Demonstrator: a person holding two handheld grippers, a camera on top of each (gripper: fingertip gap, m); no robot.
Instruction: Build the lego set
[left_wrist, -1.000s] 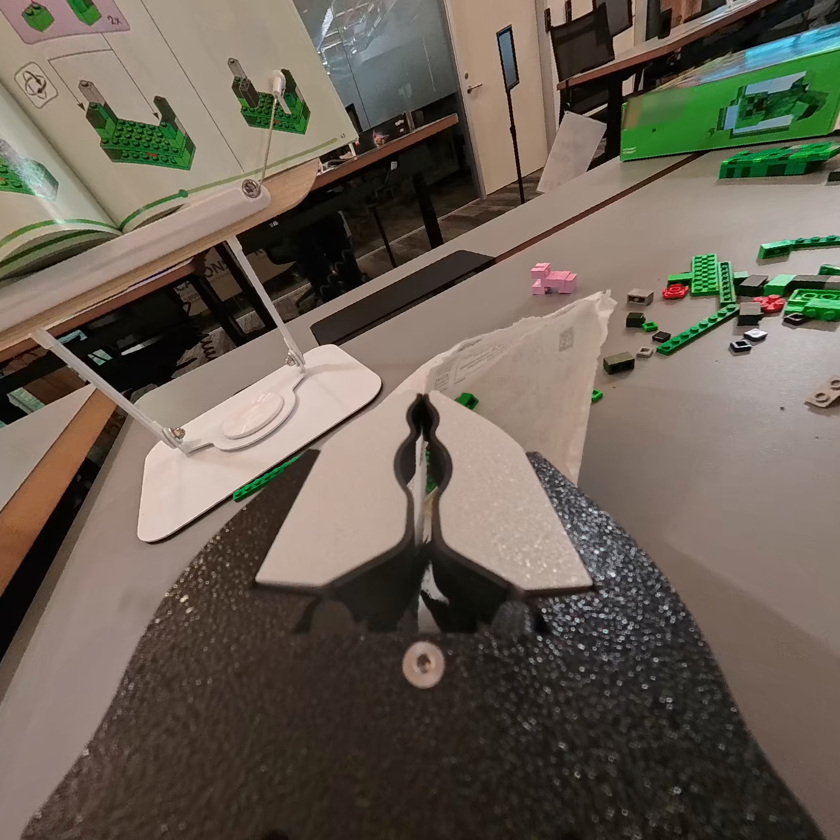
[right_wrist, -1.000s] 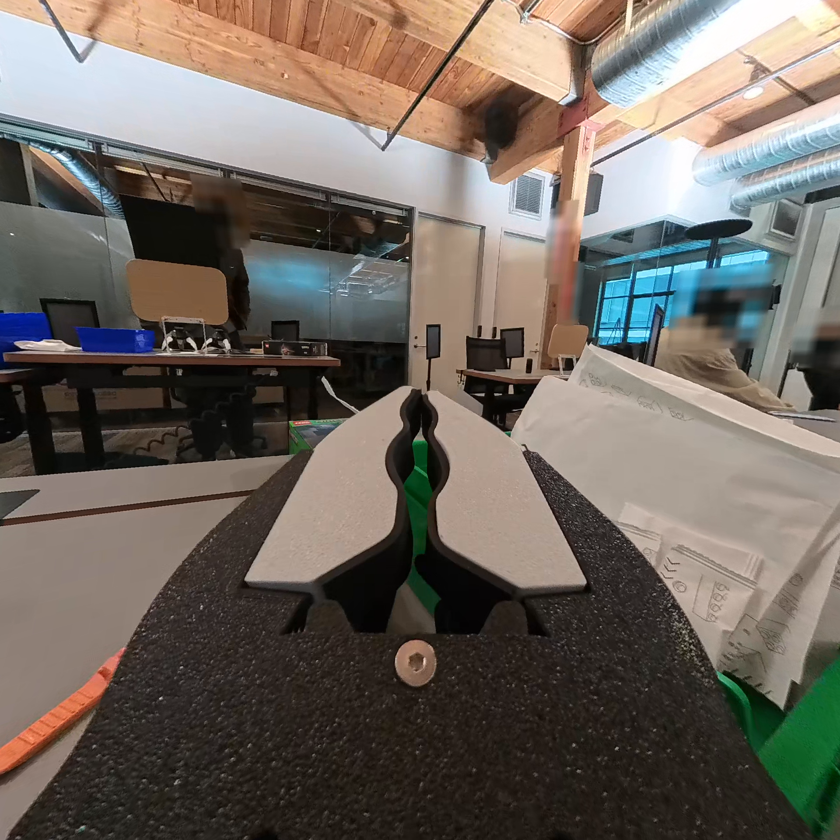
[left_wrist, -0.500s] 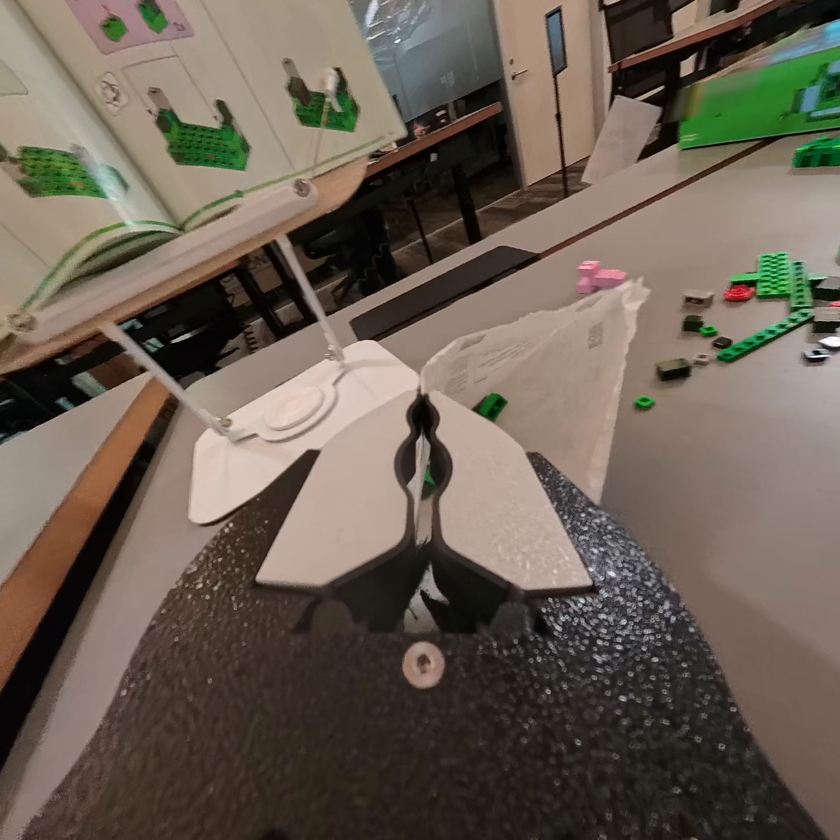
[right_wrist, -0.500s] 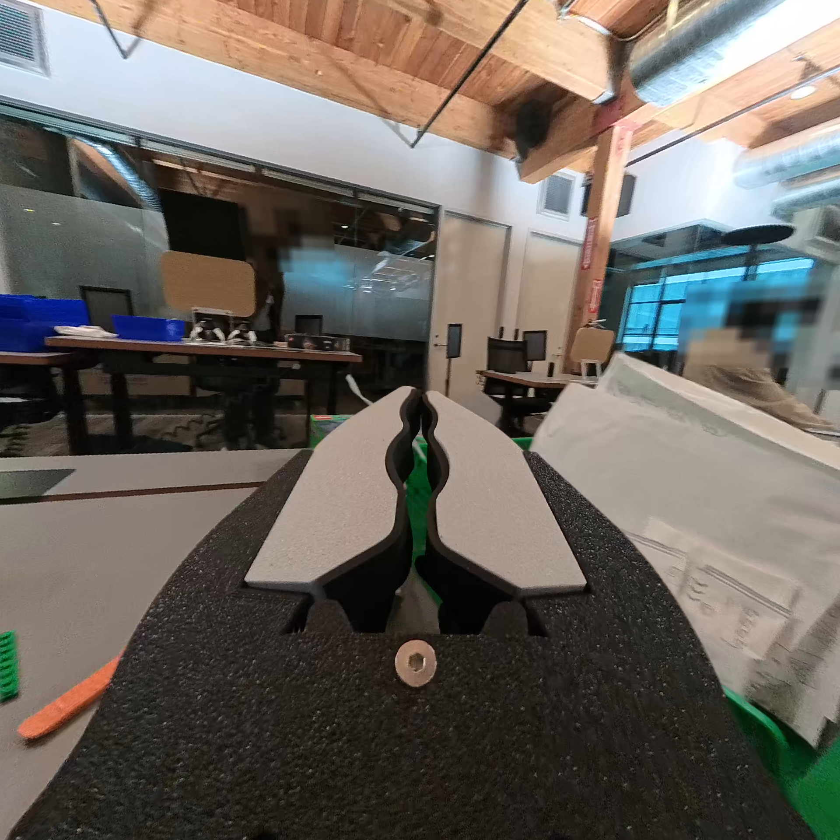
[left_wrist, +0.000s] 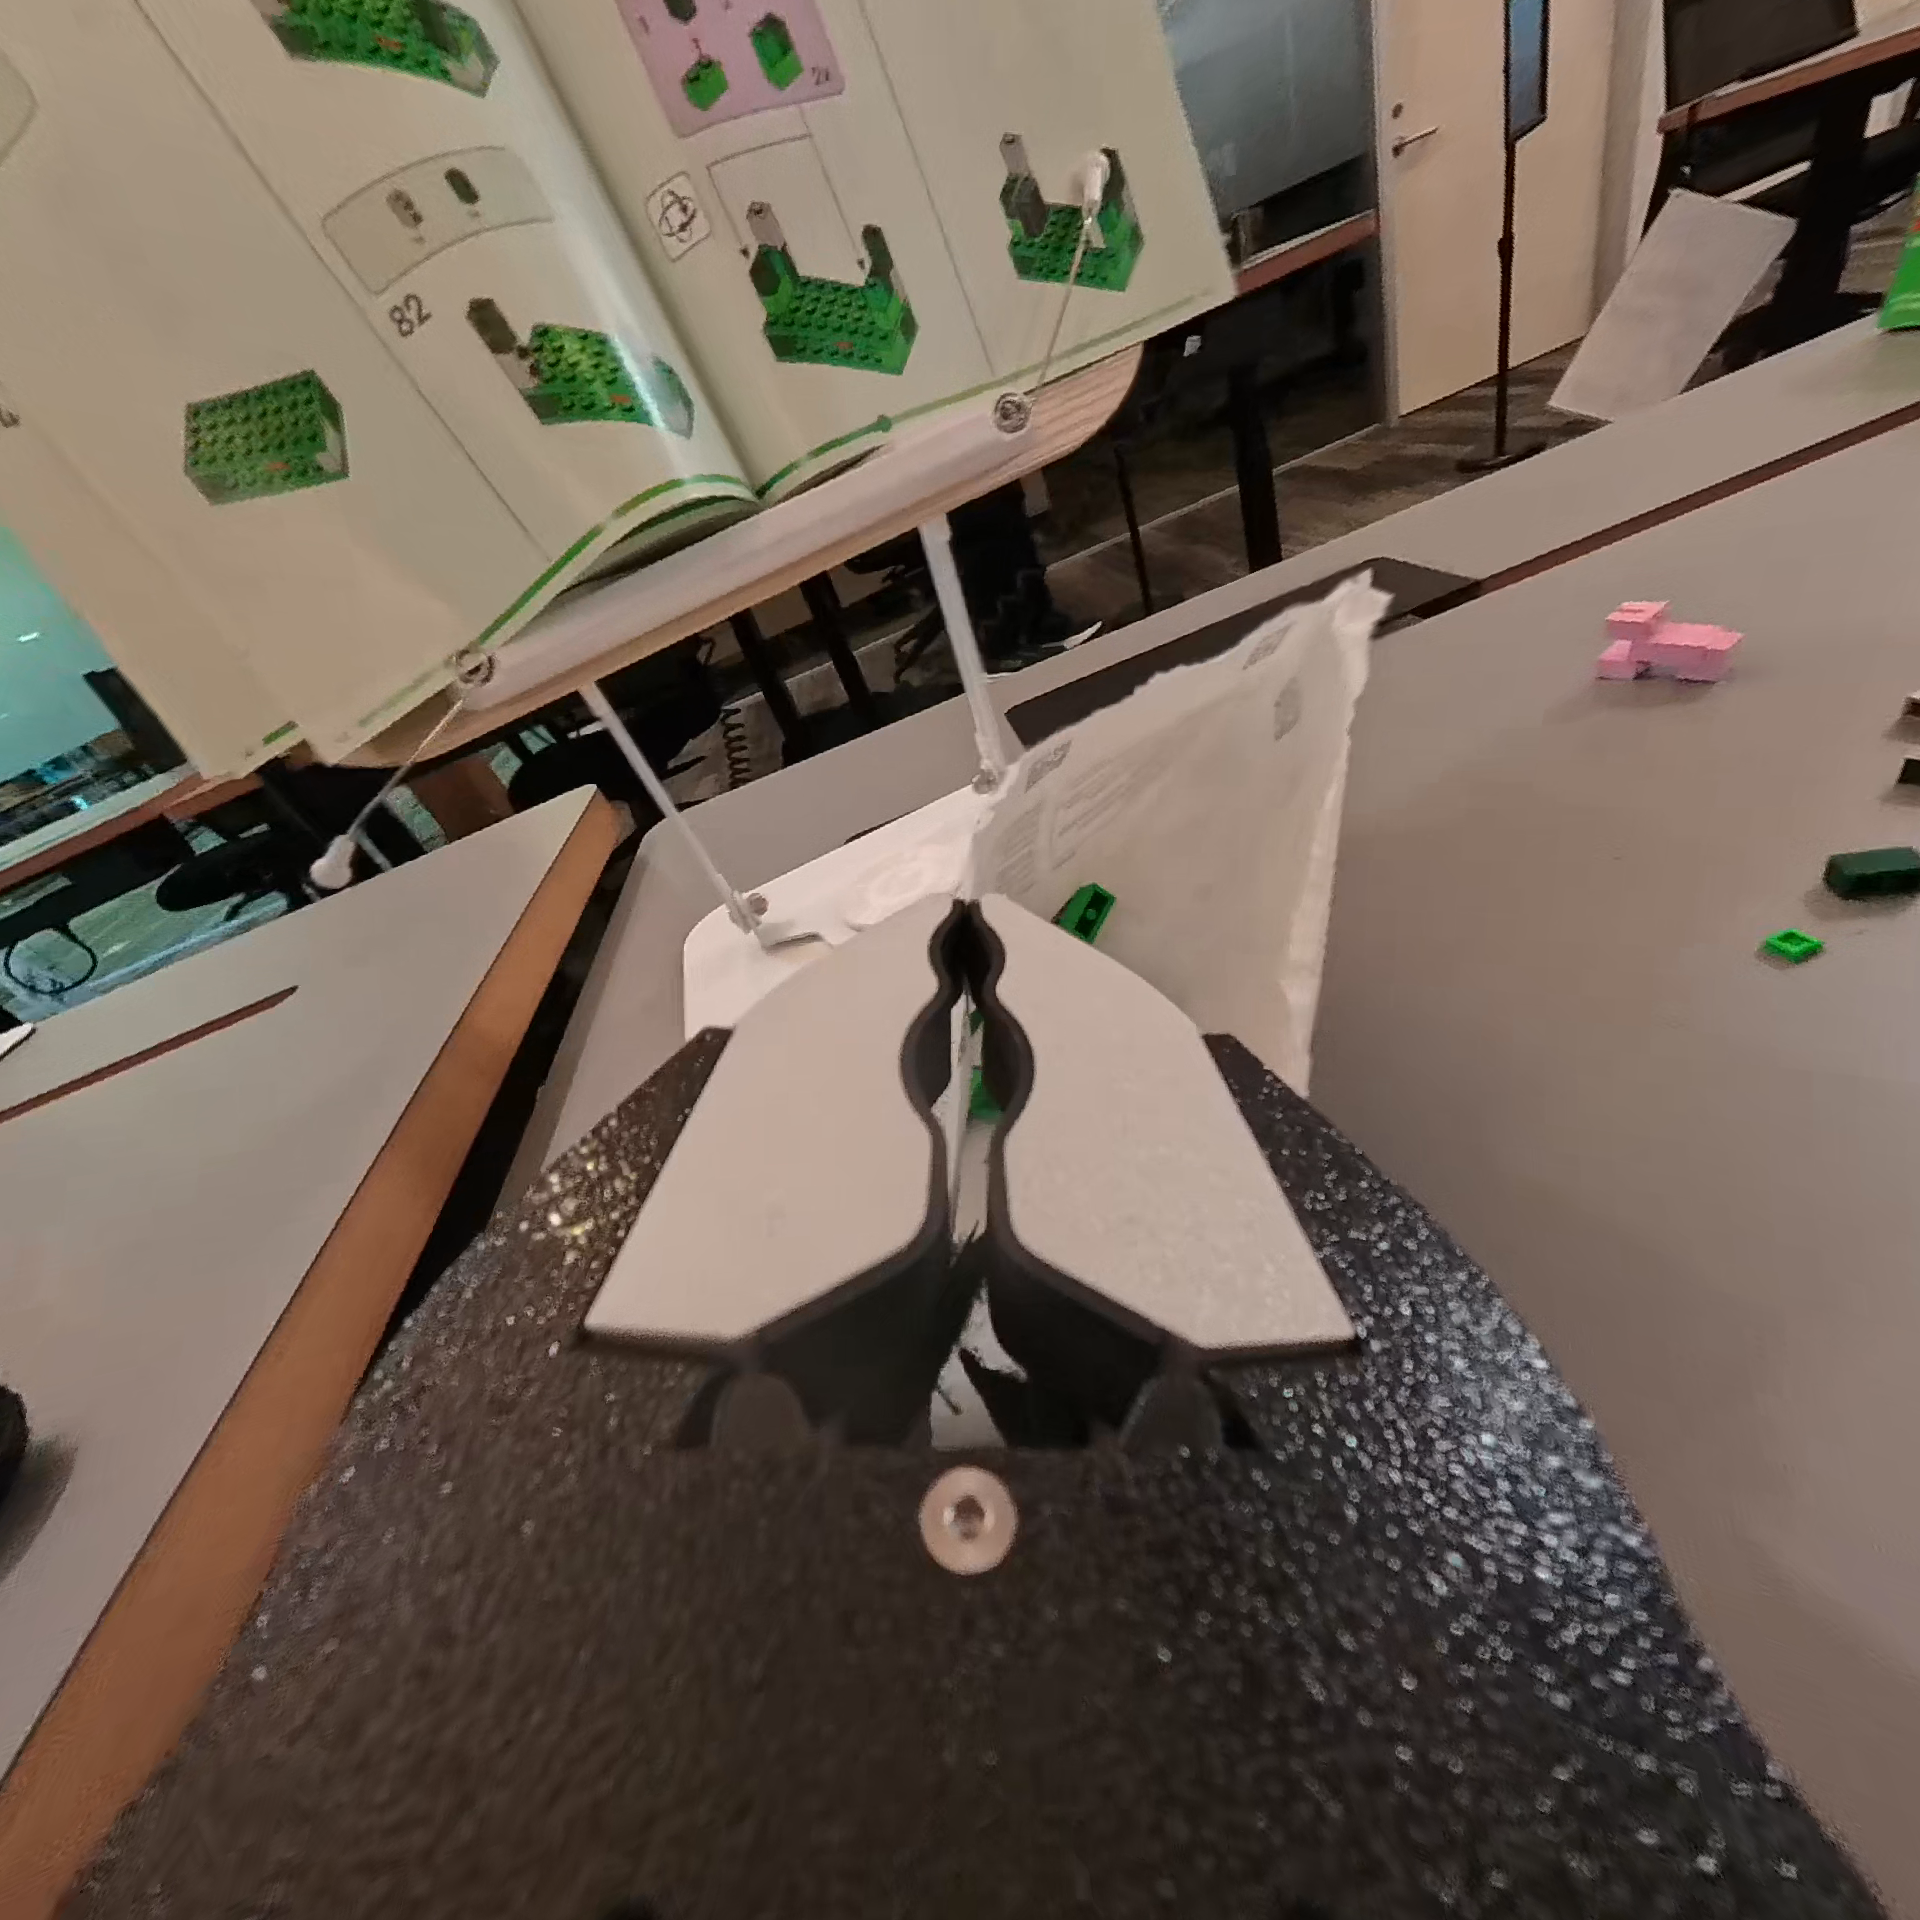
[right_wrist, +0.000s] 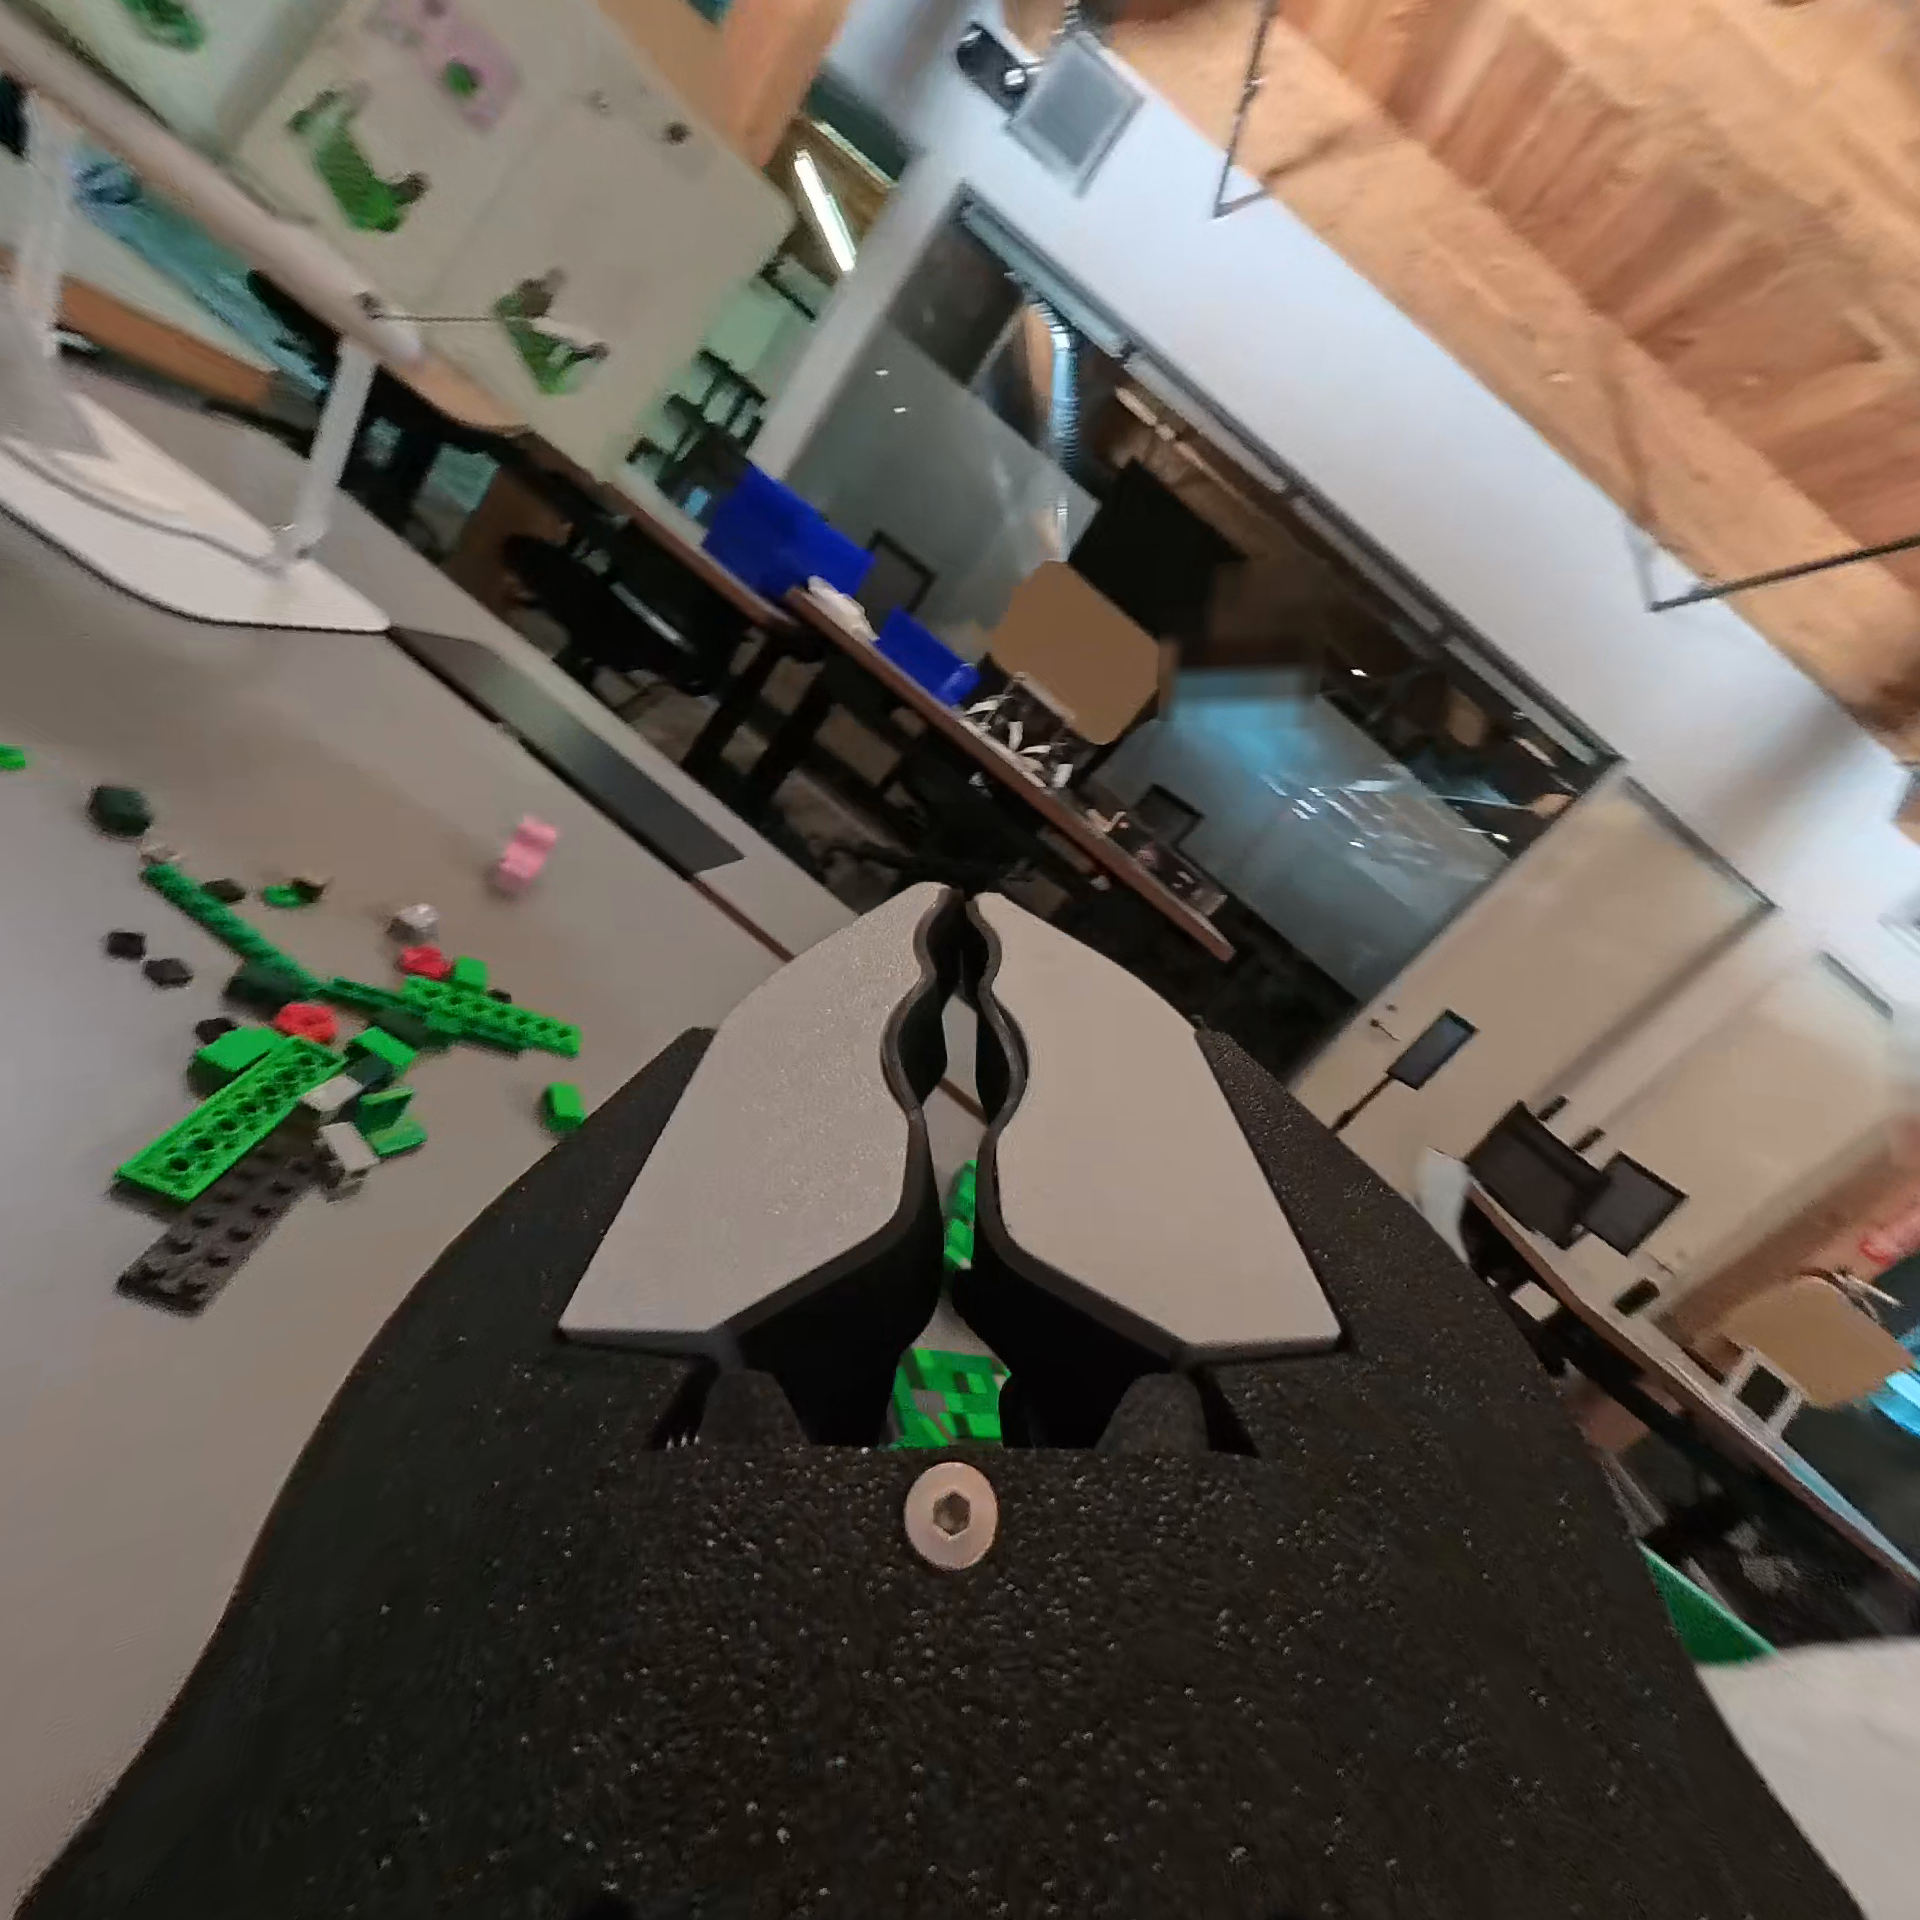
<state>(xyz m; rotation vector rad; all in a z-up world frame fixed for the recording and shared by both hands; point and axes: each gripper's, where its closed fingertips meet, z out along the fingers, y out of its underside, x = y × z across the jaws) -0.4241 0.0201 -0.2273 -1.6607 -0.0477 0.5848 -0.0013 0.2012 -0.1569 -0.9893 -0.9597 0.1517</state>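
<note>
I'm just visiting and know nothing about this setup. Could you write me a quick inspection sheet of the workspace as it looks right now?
Surface: grey table, mostly bare near the grippers.
Job's things: open instruction booklet on a white stand; loose green, black and red lego pieces; small pink lego build; white paper bag.
Clutter: nothing seen beyond the scattered bricks.
Grippers: left gripper shut on the white paper bag; right gripper shut, apparently empty, green bricks show below through its gap.
Cables: a coiled cord under the next table.
Surroundings: open office with other desks, blue bins, glass walls, wooden ceiling.
</note>
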